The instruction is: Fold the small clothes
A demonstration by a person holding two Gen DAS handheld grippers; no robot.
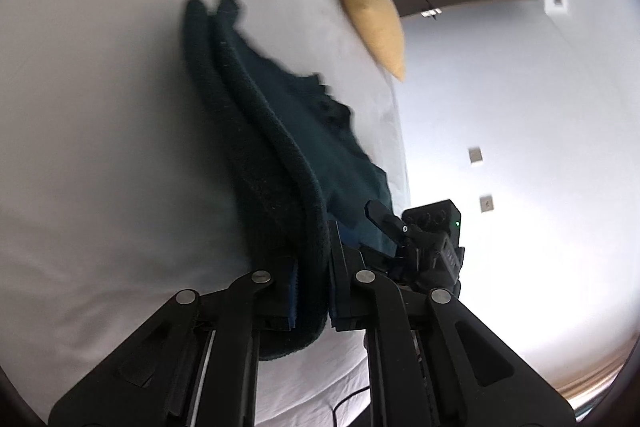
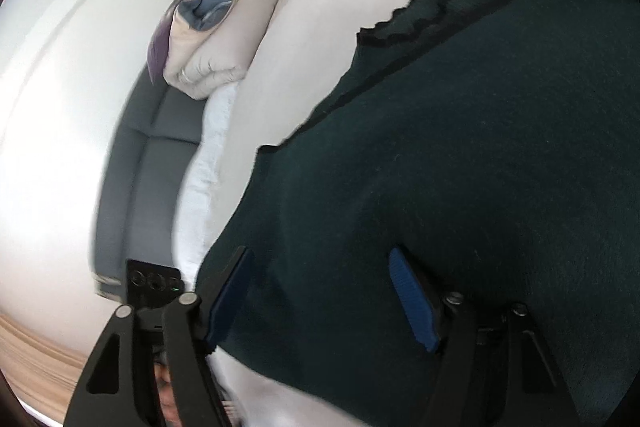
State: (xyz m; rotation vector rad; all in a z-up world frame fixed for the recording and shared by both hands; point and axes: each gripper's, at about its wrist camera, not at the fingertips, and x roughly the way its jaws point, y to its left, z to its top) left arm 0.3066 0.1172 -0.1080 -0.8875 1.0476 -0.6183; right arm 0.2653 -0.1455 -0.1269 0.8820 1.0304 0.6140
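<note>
Dark-green knit garment on white bed, mid-fold: left gripper clamped on near hem.
Long axis runs 6 to 11 o'clock in left view. Right gripper fingers apart, straddling cloth, not pinching; next it likely needs to close, then both carry hem over.

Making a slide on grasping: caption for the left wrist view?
Left gripper shut on the folded edge of a dark green garment lying on a white bed.
</note>
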